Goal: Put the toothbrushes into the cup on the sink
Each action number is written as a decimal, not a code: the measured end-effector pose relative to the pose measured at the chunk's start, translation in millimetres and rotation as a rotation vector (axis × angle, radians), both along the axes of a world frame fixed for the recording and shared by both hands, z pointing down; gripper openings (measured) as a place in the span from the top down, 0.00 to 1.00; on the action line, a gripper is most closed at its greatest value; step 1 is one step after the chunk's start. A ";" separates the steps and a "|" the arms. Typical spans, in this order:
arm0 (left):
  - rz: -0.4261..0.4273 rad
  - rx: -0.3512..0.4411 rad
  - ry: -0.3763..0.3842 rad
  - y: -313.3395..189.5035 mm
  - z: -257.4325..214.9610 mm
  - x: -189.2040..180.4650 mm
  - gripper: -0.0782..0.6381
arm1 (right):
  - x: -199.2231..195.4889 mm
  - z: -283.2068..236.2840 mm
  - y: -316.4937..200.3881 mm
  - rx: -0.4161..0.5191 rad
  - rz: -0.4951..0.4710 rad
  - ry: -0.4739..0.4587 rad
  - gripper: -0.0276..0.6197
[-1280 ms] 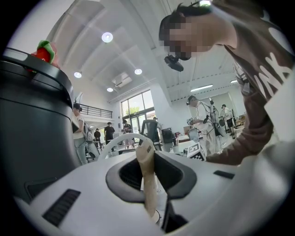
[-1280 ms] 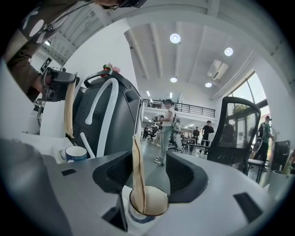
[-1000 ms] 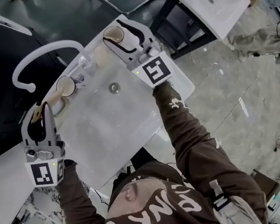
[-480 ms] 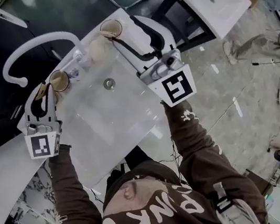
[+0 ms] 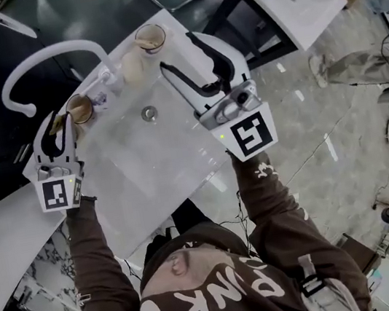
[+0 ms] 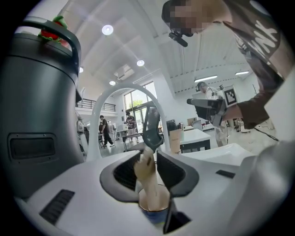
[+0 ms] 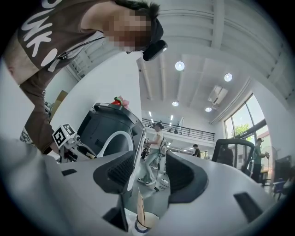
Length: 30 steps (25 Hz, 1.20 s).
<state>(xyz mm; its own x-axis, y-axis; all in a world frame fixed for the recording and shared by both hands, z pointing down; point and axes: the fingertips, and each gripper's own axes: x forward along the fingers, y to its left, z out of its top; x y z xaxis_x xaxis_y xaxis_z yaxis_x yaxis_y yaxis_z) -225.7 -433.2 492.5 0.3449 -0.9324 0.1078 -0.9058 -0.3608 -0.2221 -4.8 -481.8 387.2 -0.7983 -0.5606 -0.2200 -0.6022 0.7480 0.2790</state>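
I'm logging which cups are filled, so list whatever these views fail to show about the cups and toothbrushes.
Head view: the left gripper, its jaws opening around a toothbrush, covers most of that brush; the left cup is too small to see inside.
Left gripper view: that cup's base is hidden behind the gripper body.
Right gripper view: the right cup is cut off by the bottom edge.

The person wears a dark brown long-sleeved sweatshirt (image 5: 270, 212) with big rounded white lettering (image 5: 225, 293) across its upper back and small white print (image 5: 262, 171) near its right cuff. Pale grey straps (image 5: 308, 283) with dark buckles lie over the sweatshirt's shoulders. A small black camera (image 7: 154, 48) is worn at the head.
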 end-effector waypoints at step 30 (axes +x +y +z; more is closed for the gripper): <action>0.390 0.304 0.032 365.6 -214.9 23.5 0.66 | -44.3 -114.9 411.2 0.151 0.148 0.042 0.63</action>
